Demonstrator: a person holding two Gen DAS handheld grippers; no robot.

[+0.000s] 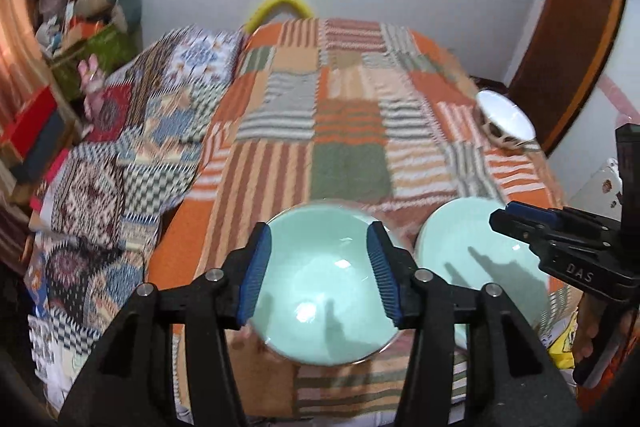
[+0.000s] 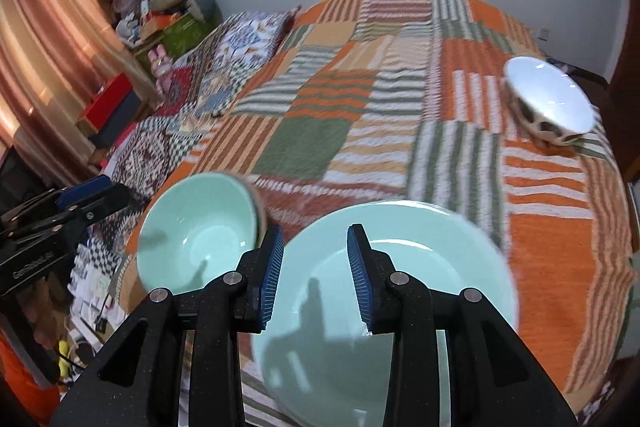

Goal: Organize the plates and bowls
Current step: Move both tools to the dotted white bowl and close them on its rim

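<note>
A mint green bowl (image 1: 328, 287) sits on the bed's near edge, under my left gripper (image 1: 320, 273), which is open and empty above it. A mint green plate (image 2: 400, 291) lies to the bowl's right, under my right gripper (image 2: 316, 277), also open and empty. In the left wrist view the plate (image 1: 476, 259) shows beside the bowl, with the right gripper (image 1: 560, 239) over it. In the right wrist view the bowl (image 2: 196, 235) lies left of the plate. A white bowl with dark spots outside (image 2: 548, 103) sits tilted at the bed's far right edge; it also shows in the left wrist view (image 1: 506, 119).
The bed is covered by an orange, green and white patchwork blanket (image 1: 344, 131), with a patterned quilt (image 1: 132, 147) on its left side. Boxes and clutter (image 1: 76, 39) stand at the far left by a curtain. A wooden door frame (image 1: 568, 59) stands at the right.
</note>
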